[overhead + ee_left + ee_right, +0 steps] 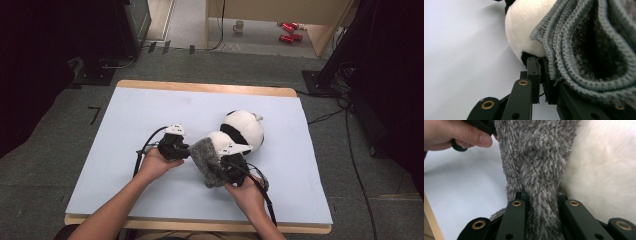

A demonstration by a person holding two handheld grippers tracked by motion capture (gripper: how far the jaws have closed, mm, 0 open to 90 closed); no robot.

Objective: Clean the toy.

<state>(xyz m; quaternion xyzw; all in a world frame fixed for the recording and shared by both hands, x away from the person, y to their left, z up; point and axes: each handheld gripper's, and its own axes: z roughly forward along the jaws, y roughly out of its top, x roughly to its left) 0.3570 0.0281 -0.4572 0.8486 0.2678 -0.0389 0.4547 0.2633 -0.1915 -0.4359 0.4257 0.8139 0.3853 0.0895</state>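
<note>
The table (150, 115), covered in a pale blue sheet, carried a plush panda (242, 131) right of its middle, lying on its side. Draped against the panda's near end was a fuzzy grey knitted hat (206, 161), its ribbed opening turned toward the person. Both looked soft and light — the panda would likely squash and roll under a push, the hat would sag and stretch, so the doubled ribbed cuff seemed the surest place to take hold. The left claw (541, 66) was clamped on that cuff just beside the panda's white fur; the right claw (541, 195) was pinched shut on a fold of the hat's shaggy outside, hard against the panda. Beyond the panda, off the table, a mug (239, 26) and red cans (289, 31) sat on the floor — well apart, nothing in the way
</note>
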